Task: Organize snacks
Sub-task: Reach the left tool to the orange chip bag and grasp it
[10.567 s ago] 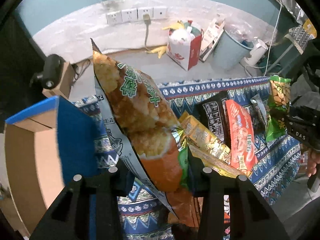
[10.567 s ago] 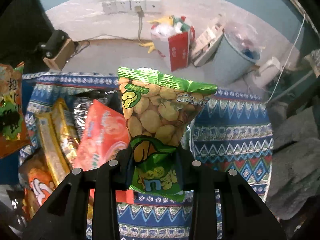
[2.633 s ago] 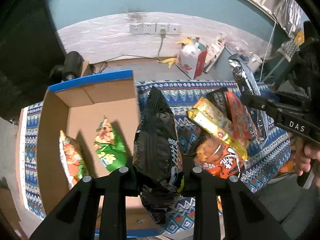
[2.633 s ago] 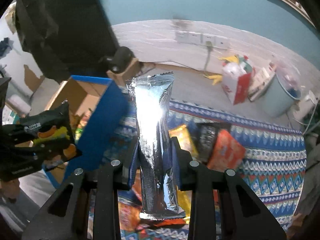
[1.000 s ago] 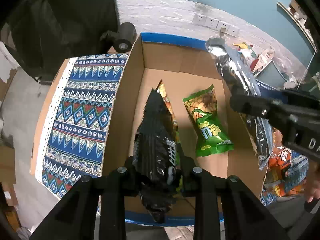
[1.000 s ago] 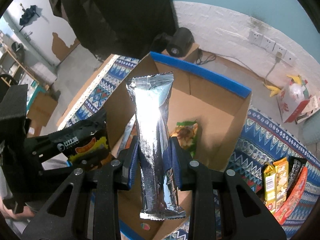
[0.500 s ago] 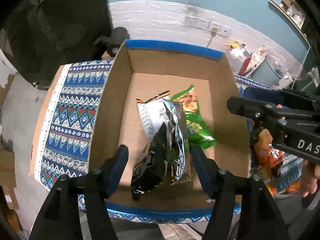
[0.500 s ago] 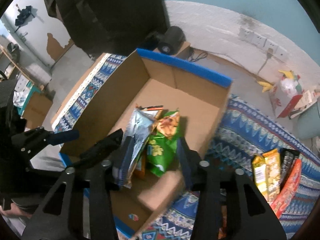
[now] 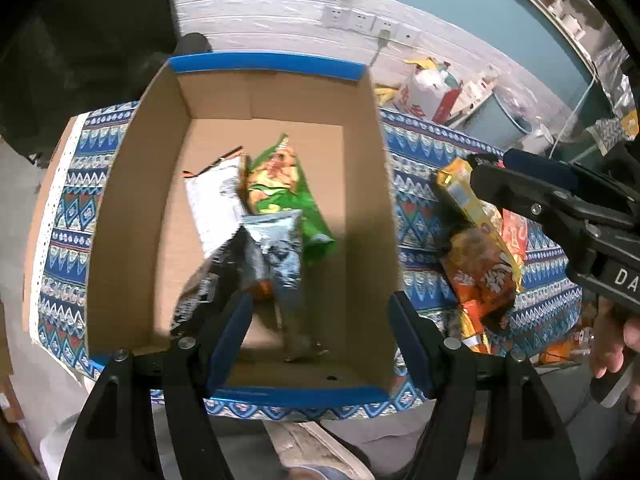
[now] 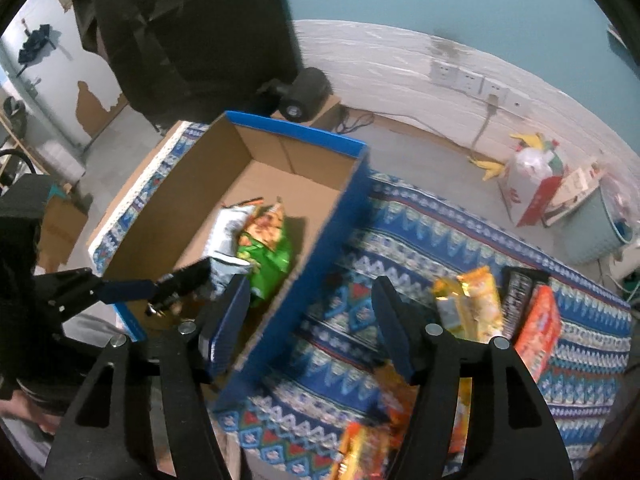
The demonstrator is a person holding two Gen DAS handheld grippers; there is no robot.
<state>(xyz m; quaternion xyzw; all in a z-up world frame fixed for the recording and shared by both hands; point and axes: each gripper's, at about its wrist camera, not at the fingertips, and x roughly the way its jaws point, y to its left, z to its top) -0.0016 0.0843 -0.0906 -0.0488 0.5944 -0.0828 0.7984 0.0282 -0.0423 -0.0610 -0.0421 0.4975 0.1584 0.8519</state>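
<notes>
A cardboard box [image 9: 368, 168] with blue rims stands on the patterned cloth [image 9: 68, 216]. In it lie a white-backed bag [image 9: 212, 204], a green bag [image 9: 284, 196], a silver bag [image 9: 276, 252] and a black bag [image 9: 208, 284]. My left gripper [image 9: 320, 320] hangs over the box's near end, its jaws opening with nothing between them. My right gripper [image 10: 310, 312] straddles the box's right wall [image 10: 320, 248], jaws opening and empty. To the right on the cloth lie a yellow pack [image 10: 472, 296], a black pack [image 10: 520, 296], a red pack [image 10: 536, 328] and an orange bag [image 9: 484, 276].
Behind the table are wall sockets [image 9: 360, 20], a red-and-white bag [image 10: 528, 188], a pale blue bin [image 10: 596, 228] and a black roller [image 10: 304, 92] on a wooden block. A hand [image 9: 616, 344] holds the right gripper's handle. A shoe [image 9: 320, 452] shows below the table edge.
Both grippers opened and let go: the black bag and the silver bag dropped into the box. Both hands have since drifted right, the right one to the box's right wall.
</notes>
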